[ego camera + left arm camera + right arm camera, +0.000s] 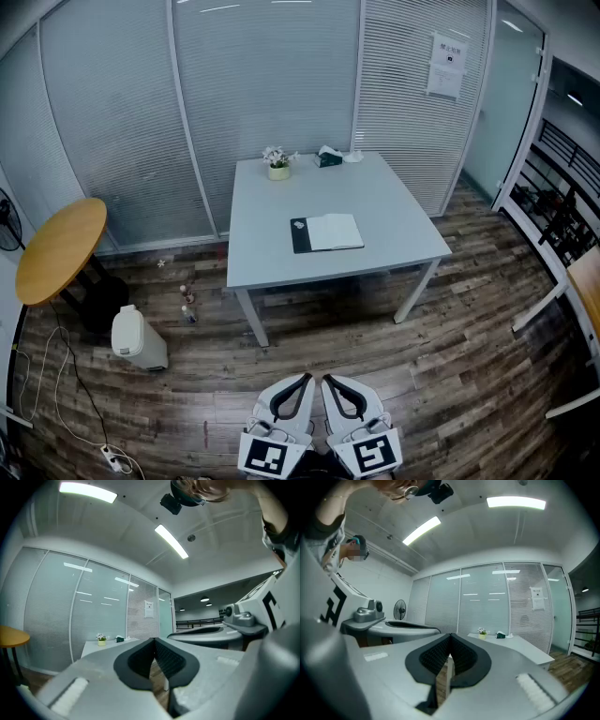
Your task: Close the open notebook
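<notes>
sitting well ahead of both claws on the grey table [394, 208], a small pot [278, 172] holds white flowers [276, 156]; the open notebook [327, 232] lies nearer them. left claw [302, 382] and right claw [330, 382] point level, side by side, jaws pressed together, empty.

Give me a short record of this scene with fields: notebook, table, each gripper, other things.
notebook: open, flat on table, near its front edge
table: grey, plant and green box at its far edge
left gripper: shut, empty, apart from table
right gripper: shut, empty, beside the left
floor: white bin at left
</notes>
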A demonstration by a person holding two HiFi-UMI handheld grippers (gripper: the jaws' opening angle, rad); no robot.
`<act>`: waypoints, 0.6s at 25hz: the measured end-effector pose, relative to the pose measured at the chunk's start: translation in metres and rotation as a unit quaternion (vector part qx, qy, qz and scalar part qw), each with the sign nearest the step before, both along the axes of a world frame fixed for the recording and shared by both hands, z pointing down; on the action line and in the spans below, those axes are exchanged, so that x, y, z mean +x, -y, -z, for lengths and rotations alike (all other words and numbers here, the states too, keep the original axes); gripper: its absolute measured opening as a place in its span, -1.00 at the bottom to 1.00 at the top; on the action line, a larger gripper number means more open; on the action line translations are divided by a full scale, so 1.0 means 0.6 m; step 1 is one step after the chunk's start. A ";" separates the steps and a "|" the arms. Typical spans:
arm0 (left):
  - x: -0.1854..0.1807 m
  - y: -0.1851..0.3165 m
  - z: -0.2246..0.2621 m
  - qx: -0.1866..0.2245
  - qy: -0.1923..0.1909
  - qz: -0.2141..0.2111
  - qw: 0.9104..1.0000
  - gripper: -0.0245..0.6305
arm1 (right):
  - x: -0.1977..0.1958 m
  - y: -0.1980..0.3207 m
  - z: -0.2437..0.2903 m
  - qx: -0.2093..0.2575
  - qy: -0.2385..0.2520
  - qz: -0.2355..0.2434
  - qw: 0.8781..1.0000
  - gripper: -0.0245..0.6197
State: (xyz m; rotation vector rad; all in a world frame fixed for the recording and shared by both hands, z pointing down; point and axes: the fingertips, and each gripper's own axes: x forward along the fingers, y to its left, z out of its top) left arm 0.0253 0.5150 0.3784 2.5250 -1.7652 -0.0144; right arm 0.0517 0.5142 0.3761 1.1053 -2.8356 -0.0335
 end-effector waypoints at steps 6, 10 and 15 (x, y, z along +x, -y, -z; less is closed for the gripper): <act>-0.005 -0.003 -0.005 0.001 -0.002 0.001 1.000 -0.91 | 0.001 0.001 0.000 -0.001 0.024 -0.003 1.000 -0.91; -0.006 -0.003 -0.011 -0.003 -0.004 0.000 1.000 -0.91 | 0.001 0.000 -0.005 -0.009 0.023 -0.005 1.000 -0.91; -0.003 0.008 -0.015 -0.010 -0.008 0.000 1.000 -0.91 | 0.003 0.014 -0.004 -0.007 0.029 -0.006 1.000 -0.91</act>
